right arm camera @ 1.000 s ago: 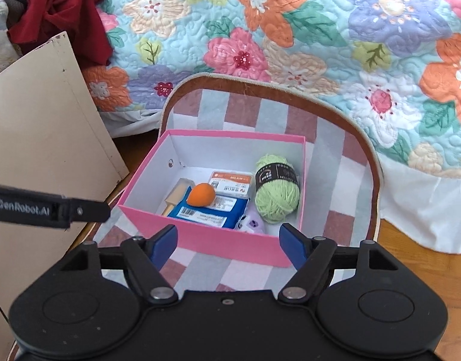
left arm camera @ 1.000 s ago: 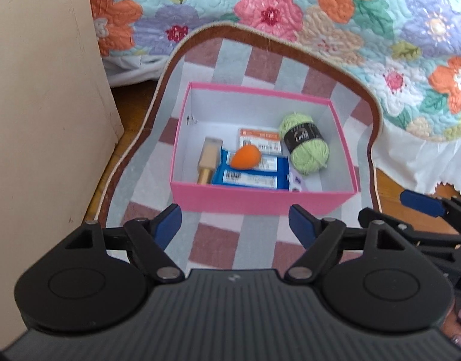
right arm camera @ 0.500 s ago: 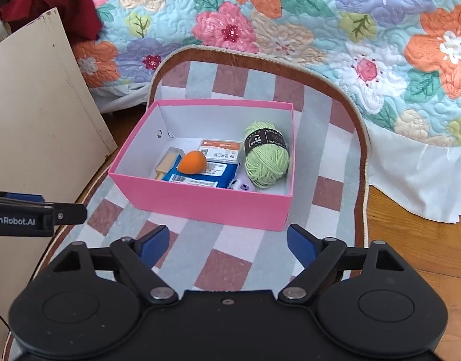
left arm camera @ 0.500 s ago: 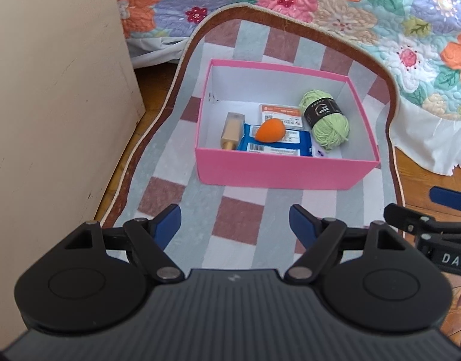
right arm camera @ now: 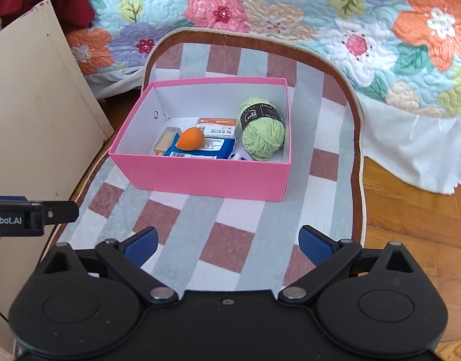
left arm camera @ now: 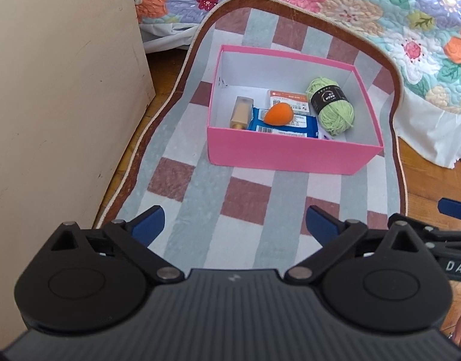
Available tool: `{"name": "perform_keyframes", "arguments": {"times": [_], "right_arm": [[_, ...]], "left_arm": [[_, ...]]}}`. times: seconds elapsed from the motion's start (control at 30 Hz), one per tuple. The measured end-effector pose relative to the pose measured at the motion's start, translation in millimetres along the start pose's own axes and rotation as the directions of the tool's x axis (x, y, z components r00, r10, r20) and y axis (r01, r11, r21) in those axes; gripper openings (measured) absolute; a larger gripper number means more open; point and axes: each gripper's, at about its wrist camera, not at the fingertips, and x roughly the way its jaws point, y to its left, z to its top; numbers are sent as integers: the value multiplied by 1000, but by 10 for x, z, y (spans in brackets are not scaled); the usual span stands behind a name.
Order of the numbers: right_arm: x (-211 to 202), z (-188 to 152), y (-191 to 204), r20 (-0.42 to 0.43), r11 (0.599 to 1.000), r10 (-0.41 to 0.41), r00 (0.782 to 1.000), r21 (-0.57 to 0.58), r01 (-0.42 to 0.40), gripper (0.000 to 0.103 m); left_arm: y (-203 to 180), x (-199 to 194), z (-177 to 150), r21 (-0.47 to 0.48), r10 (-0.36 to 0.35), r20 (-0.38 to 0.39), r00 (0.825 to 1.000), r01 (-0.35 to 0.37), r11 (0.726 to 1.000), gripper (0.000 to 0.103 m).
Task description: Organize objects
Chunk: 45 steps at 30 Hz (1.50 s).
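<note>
A checked rug with a brown border lies on a wooden plank floor. Behind it hangs a floral quilt with a white frilled hem. A beige panel stands at the left, and daylight brightens the room.

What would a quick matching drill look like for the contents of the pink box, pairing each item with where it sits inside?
Things:
1. green yarn ball
2. orange sponge egg
3. tan block
4. orange-and-white packet

Places in the pink box:
A. against the box's left side, beside the blue packet
B. on top of the blue packet
C. at the right end, by the right wall
D. flat on the floor behind the blue packet, toward the back wall

Pairs: 1-C, 2-B, 3-A, 4-D
</note>
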Motion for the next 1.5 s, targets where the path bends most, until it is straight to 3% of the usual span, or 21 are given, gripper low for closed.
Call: {"name": "perform_keyframes", "arguments": {"times": [0.1, 0.3, 0.53, 0.67, 0.93, 1.03, 1.5], "right_arm": [[-31, -11, -26, -8, 1000, 1, 1000, 26, -1, 101], [-109, -30, -39, -4, 999, -3, 1000, 49, 3, 101], [-178, -68, -64, -17, 997, 25, 1000, 72, -24, 103], [-215, -81, -19, -10, 999, -24, 1000, 45, 24, 103], [-240, -102, -3, -12, 999, -39, 999, 31, 39, 103], [-227, -115, -9, -11, 999, -34, 999, 40, 34, 103], [-201, -194, -29, -23, 997, -58, 998, 47, 59, 103]], "left_arm": [[-3, -41, -18, 4, 20, -9, 1000, -20, 1000, 103], [35, -101, -39, -28, -25, -10, 1000, 24, 999, 103], [40, -146, -64, -25, 26, 2, 1000, -25, 999, 103], [73, -126, -127, -41, 23, -3, 1000, -23, 999, 103], [19, -66, -161, -4, 44, -19, 999, -44, 999, 103], [-42, -72, -167, -11, 118, -9, 993, -118, 993, 103], [-95, 66, -166, -8, 89, -62, 994, -90, 996, 103]]}}
